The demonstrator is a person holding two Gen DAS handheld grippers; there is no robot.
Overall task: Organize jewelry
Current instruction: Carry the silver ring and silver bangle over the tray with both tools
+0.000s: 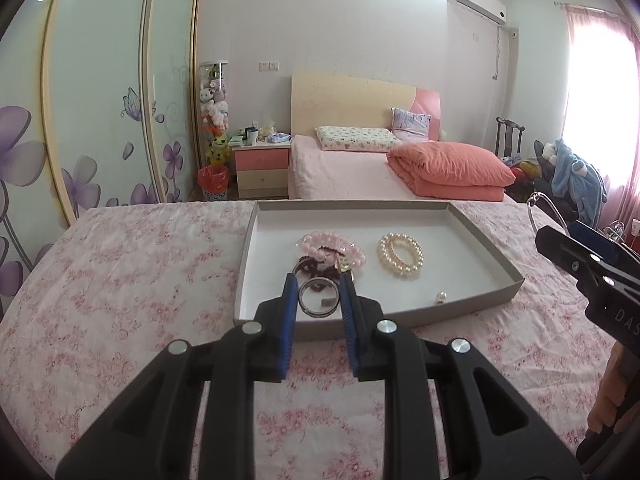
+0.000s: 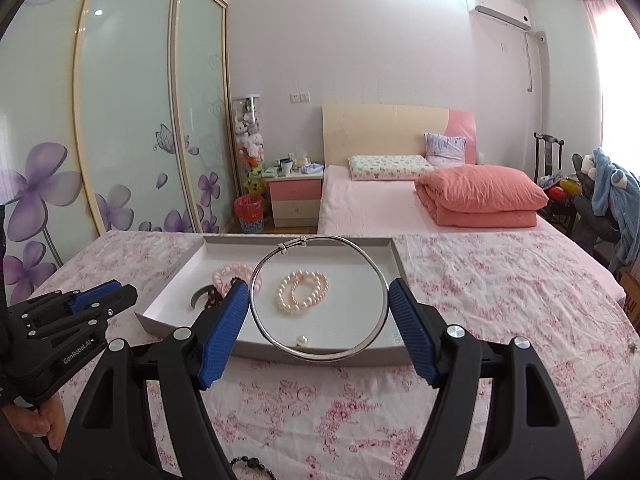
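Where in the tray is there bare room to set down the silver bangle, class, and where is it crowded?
Bare floor lies in the tray on its right side, between the pearl bracelet and the right wall, above the loose pearl. The left is crowded: pink bead bracelet, dark beads, and a ring between the left gripper fingers. The right gripper holds the bangle.

A floral wardrobe [image 1: 100,100] fills the frame's left; a pink nightstand [image 1: 262,172] and folded coral quilt [image 1: 452,172] sit mid-frame, an air conditioner [image 1: 478,2] upper right.
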